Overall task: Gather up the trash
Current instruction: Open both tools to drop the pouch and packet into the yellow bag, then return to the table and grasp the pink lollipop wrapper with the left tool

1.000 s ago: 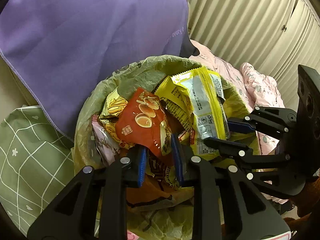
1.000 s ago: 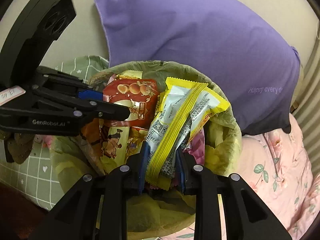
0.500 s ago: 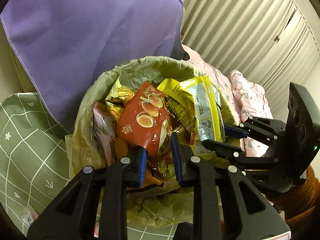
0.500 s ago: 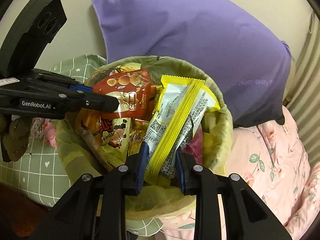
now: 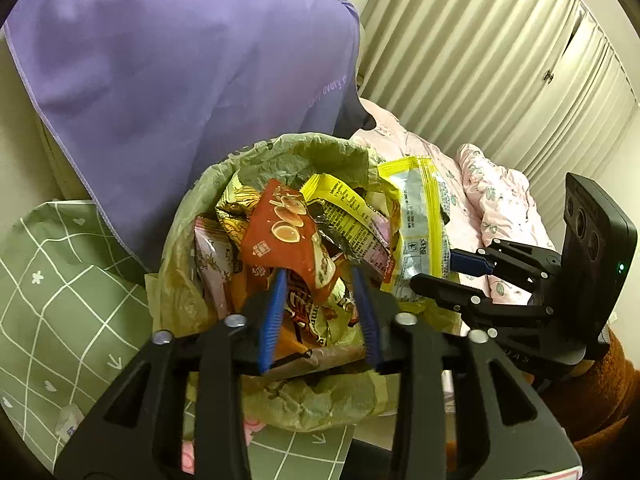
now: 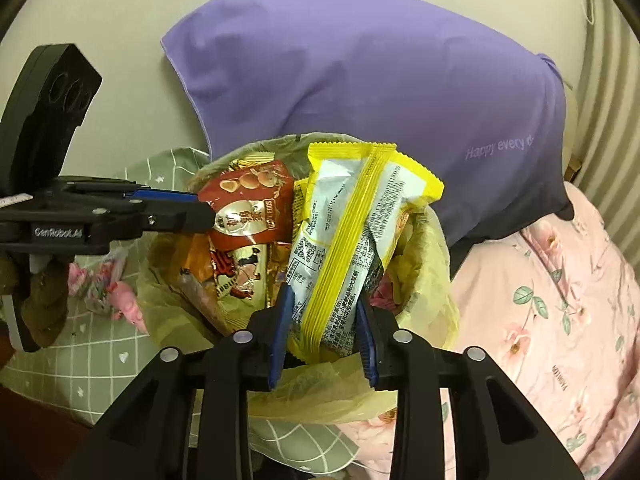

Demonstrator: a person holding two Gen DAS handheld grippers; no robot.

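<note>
- Left gripper at lower centre of its view, blue-padded fingers pinching the lower edge of a red crinkled snack packet; seen side-on at left of the right wrist view.
- Right gripper at lower centre of its view, pinching a long yellow-edged silver wrapper; the wrapper's bottom end hidden between the pads.
- Both wrappers standing out of a bin lined with a translucent yellow-green plastic bag, centre frame; deeper wrappers overlapped, print unreadable.
- Large purple fabric pillow behind the bin, cut off in the left view.
- Pink floral quilt at right, green checked sheet at left, both cropped by the fisheye rim.
</note>
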